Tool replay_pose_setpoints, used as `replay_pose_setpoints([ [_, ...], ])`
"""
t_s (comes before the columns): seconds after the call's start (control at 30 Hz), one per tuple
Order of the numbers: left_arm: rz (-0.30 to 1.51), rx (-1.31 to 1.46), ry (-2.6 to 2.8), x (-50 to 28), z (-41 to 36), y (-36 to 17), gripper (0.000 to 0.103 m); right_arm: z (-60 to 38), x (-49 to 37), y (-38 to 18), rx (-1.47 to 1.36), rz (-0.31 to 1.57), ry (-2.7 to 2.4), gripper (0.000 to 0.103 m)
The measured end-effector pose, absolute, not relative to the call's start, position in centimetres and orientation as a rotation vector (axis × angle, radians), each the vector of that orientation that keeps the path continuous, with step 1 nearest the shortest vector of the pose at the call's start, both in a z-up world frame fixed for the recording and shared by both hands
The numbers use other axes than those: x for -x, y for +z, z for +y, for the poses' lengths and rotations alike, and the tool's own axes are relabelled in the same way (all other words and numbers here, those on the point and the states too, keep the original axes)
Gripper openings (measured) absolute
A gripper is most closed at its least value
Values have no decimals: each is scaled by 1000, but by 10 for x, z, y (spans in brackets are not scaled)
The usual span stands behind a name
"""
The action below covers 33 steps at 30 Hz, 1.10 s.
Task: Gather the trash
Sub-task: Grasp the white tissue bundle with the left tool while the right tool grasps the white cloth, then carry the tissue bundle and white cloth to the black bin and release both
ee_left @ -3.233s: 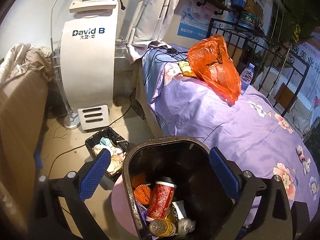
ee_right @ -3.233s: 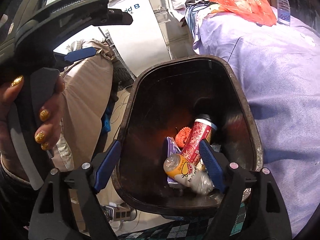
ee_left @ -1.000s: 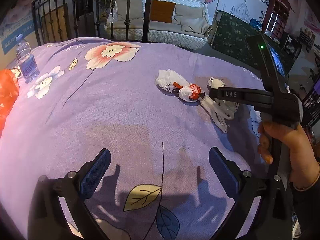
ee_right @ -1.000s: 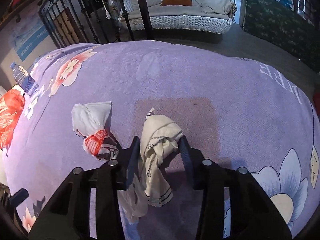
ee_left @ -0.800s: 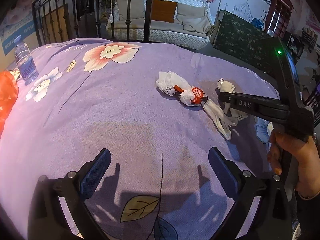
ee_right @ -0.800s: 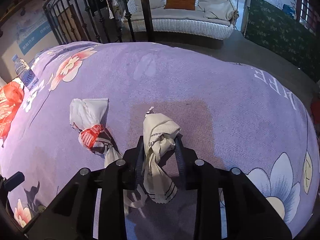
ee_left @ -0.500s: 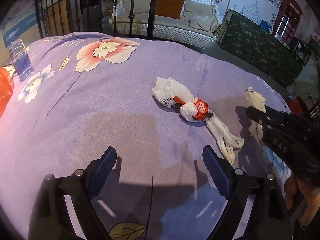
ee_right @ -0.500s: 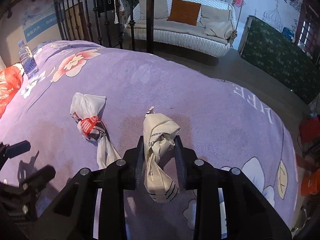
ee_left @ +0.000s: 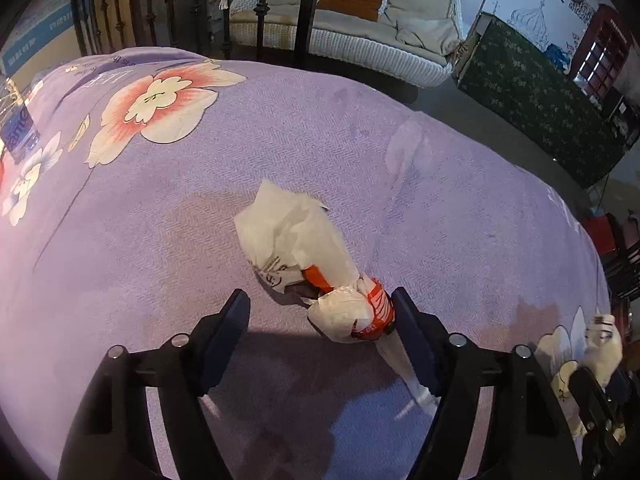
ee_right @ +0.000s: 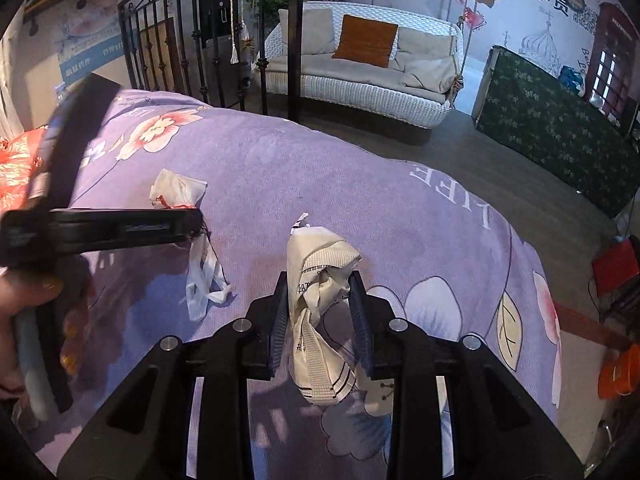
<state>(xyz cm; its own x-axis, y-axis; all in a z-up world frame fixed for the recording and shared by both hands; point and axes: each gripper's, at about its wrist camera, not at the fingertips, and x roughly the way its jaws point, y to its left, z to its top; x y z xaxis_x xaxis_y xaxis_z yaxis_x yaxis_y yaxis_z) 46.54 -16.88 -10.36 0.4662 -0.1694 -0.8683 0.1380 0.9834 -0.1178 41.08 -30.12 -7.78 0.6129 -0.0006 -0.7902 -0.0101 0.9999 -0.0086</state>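
While the right gripper [ee_right: 320, 300] is clenched on a crumpled cream wrapper [ee_right: 318, 276] lifted just off the purple floral bedspread [ee_right: 400, 216], the left gripper [ee_left: 320, 324] hangs with its jaws spread wide around a second piece of trash. That piece, a knotted white-and-red plastic bag [ee_left: 308, 268], lies on the bedspread [ee_left: 200, 200]; its red-printed knot sits just beside the right-hand blue pad [ee_left: 412, 344], perhaps touching it, while the other pad [ee_left: 224, 332] stands well apart from the bag. The bag's twisted tail trails back under that near pad, and its loose white body fans out ahead of the fingertips.

Closing from here looks risky: the bag is off-centre in the jaws, so one pad may push it sideways across the soft cover before the other arrives, or the pads may catch only the thin tail and let the bulk slip free on the lift. Pressing low could also pinch the fabric along with the plastic. The held wrapper droops below its pads and could work loose if swung.

Farther off, a water bottle [ee_left: 16, 128] stands at the bed's left edge, and beyond the iron bed frame [ee_right: 192, 40] waits a white wicker sofa [ee_right: 360, 76].
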Motion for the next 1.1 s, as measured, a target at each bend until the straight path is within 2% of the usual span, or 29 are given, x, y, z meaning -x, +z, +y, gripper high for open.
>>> replay_pose_setpoints([
  [0.07,1063,20,-177,-467,-174,-102,70,-303,-409,-78,-3,911,11,30],
  [0.13,1049,-1,-164,-467,-179,-102,59,-306,-405,-77,-19,910,19,30],
  [0.2,1036,-81,-146,-467,-189,-105,42,-304,-402,-76,-14,901,24,30],
  [0.3,1002,-166,-159,-459,-199,-104,29,-303,-400,-73,2,883,24,30],
  [0.5,986,-150,-224,-434,-186,-96,24,-305,-394,-68,12,861,20,30],
  [1.1,832,-58,-354,-301,-85,-27,24,-260,-323,-28,-57,806,148,30],
])
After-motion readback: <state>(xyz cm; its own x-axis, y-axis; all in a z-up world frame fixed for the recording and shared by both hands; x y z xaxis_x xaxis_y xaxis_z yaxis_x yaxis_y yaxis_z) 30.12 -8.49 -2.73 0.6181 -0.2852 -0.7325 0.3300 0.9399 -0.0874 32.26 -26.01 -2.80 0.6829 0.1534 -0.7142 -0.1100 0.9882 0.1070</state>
